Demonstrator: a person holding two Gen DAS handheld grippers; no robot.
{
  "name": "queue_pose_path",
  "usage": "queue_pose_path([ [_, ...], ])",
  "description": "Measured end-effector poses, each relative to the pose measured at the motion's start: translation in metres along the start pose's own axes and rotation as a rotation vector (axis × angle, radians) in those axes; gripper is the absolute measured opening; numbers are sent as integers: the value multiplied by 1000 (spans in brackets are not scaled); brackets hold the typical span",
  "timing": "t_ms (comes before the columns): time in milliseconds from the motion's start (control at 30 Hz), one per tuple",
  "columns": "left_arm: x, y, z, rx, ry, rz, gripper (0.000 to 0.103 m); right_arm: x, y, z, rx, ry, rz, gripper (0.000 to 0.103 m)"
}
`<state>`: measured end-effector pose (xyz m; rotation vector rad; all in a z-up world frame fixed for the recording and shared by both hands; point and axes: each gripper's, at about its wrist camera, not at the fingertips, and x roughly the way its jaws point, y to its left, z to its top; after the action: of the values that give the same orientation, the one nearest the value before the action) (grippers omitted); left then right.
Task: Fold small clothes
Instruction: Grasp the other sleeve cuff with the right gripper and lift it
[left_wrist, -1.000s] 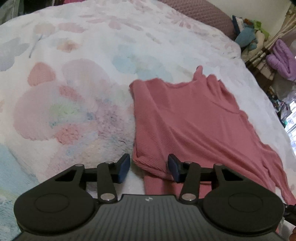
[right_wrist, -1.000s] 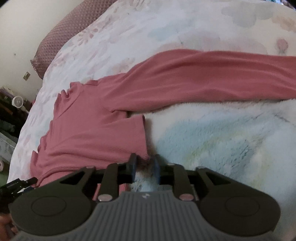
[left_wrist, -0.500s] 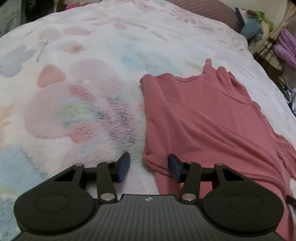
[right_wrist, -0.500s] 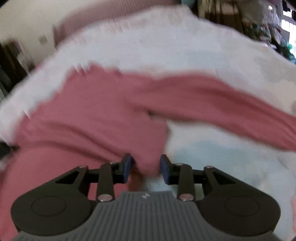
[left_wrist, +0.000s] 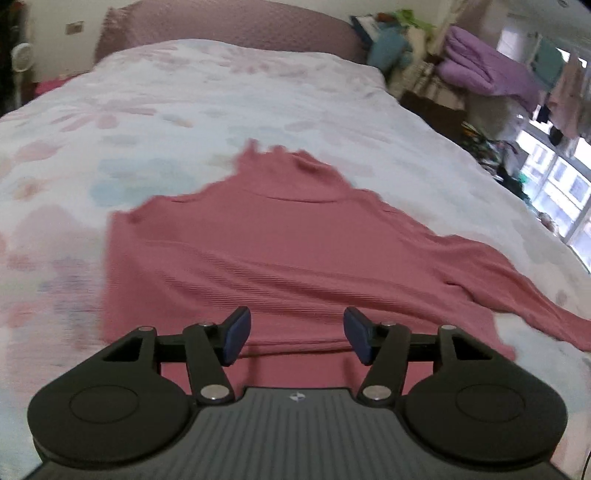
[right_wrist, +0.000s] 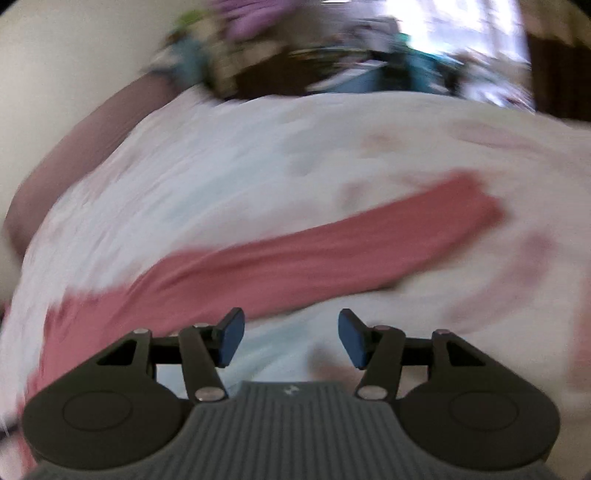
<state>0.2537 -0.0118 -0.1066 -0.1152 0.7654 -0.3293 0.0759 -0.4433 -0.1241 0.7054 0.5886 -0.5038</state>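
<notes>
Partly blurred pink top (left_wrist: 280, 254), sleeve (right_wrist: 332, 243) smeared

Black tongs (left_wrist: 297, 341) with blue pads (left_wrist: 236, 339); silver screws; ribbed grey body.

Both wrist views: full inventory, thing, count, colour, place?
Top: one, pink, flat on the bed, one sleeve stretched out sideways.
Blanket: one, white with pastel flowers, covering the bed.
Headboard: one, mauve, at the far end of the bed.
Bedding: one folded pile, purple, on clutter right of the bed.
Window: one, bright, far right.
Left gripper: black, blue fingers, jaws just opened, nothing gripped, above the top's hem.
Right gripper: black, blue fingers, jaws just opened, empty, over blanket near the sleeve.
</notes>
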Motion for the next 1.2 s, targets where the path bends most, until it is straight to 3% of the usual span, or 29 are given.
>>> queue_pose_path([
  [133, 15, -44, 0, 45, 19, -71, 68, -4, -70, 21, 266, -41, -39, 54],
  [267, 30, -67, -1, 78, 47, -79, 68, 1, -100, 31, 403, -85, -61, 51],
  [433, 31, -70, -9, 62, 65, -63, 68, 17, -118, 36, 513, -106, -68, 50],
  [533, 27, -63, -10, 65, 64, -35, 68, 26, -117, 41, 505, -143, -51, 47],
  [600, 24, -53, -9, 44, 61, -19, 68, 35, -115, 40, 480, -147, -64, 28],
  [633, 22, -49, -8, 33, 57, -12, 68, 41, -114, 40, 464, -128, -80, 9],
  [667, 19, -44, -8, 24, 53, -6, 68, 46, -114, 40, 459, -118, -86, 4],
  [867, 3, -4, -9, -34, 37, 61, 68, 15, -93, 48, 362, -227, 15, 0],
  [1067, -9, 28, -9, -114, 27, 63, 68, 26, -49, 74, 270, -177, 24, 0],
  [1200, -20, 45, -4, -135, 13, 60, 68, 28, 18, 92, 145, -167, 84, 0],
])
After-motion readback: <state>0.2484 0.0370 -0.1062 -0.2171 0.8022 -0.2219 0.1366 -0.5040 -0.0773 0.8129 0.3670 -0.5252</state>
